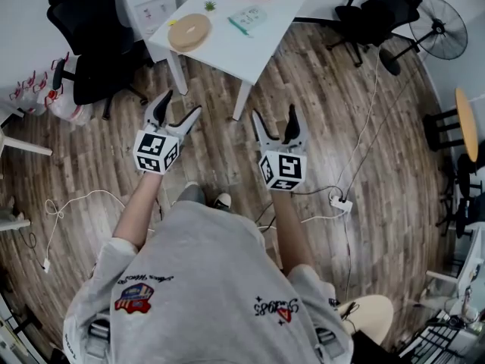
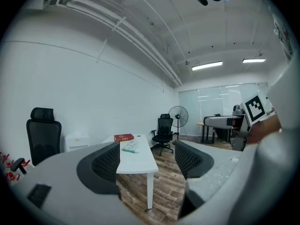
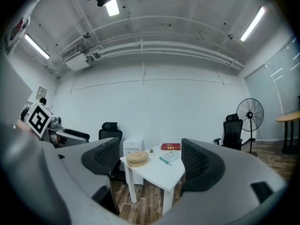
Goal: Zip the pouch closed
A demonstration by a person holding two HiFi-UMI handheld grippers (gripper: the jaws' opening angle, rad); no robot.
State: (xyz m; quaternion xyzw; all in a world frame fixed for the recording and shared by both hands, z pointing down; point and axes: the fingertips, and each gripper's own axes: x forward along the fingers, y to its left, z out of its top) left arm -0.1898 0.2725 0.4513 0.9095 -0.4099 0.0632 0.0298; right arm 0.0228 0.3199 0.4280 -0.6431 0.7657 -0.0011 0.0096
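Jaws wide apart, left gripper (image 1: pixel 183 101) empty, right gripper (image 1: pixel 274 111) empty

The right hand-held gripper (image 3: pixel 150 164) is holding its jaws wide apart and empty, pointing at a white table (image 3: pixel 153 171) ahead, where a pouch (image 3: pixel 169 156), red book (image 3: pixel 170 146) and tan ring (image 3: pixel 137 158) are lying.

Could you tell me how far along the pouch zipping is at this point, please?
Nothing looks done yet. The pouch lies on the white table, apart from both grippers, too small to tell whether it is open. In hand: nothing; the left gripper and right gripper are open and empty, short of the table. Left: reach the pouch, steady it, zip it shut.
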